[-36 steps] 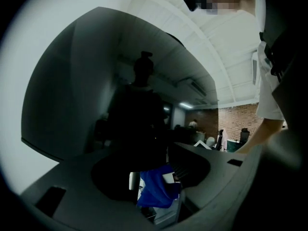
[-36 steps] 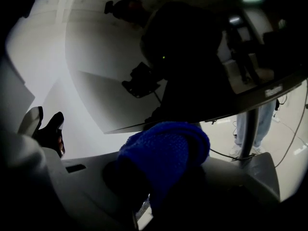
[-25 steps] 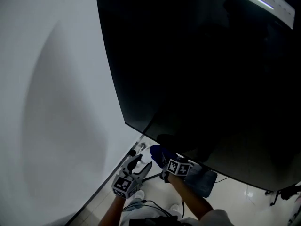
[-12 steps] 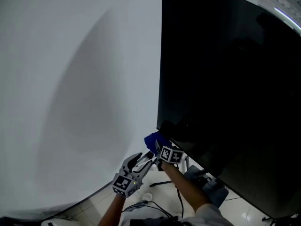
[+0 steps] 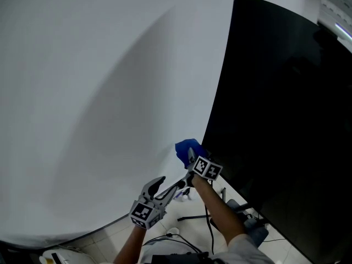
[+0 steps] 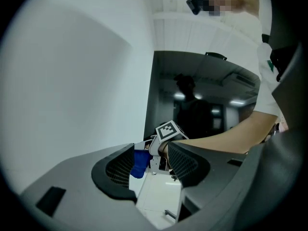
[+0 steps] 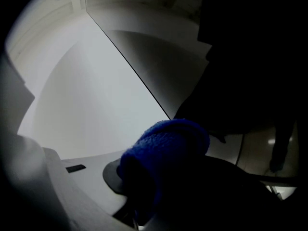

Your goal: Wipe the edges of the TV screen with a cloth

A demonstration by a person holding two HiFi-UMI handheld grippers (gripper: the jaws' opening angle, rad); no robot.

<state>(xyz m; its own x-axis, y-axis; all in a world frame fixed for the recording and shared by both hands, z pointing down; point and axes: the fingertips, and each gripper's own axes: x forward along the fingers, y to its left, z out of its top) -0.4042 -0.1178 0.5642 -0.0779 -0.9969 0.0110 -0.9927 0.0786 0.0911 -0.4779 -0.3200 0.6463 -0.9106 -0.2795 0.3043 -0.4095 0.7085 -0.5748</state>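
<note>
**Blue cloth at the lower left corner of the TV screen**

Blue fleecy cloth (image 5: 187, 149) is pinched in the right gripper (image 5: 191, 157), with a wad bulging out past the jaws. The right gripper view shows the same: jaws clamped on the cloth (image 7: 163, 148), which fills the gap.

The cloth sits at the dark TV screen (image 5: 286, 120), by the bottom of its left edge, just beside the lower left corner. Contact with the bezel can't be confirmed. A white wall (image 5: 99, 92) lies behind and to the left of the screen.

The left gripper (image 5: 169, 185) is held lower, below the corner and near the right gripper but apart from it. Its jaws are spread with nothing between them. Its own view looks past them to the right gripper's marker cube and the cloth (image 6: 139, 161).
</note>
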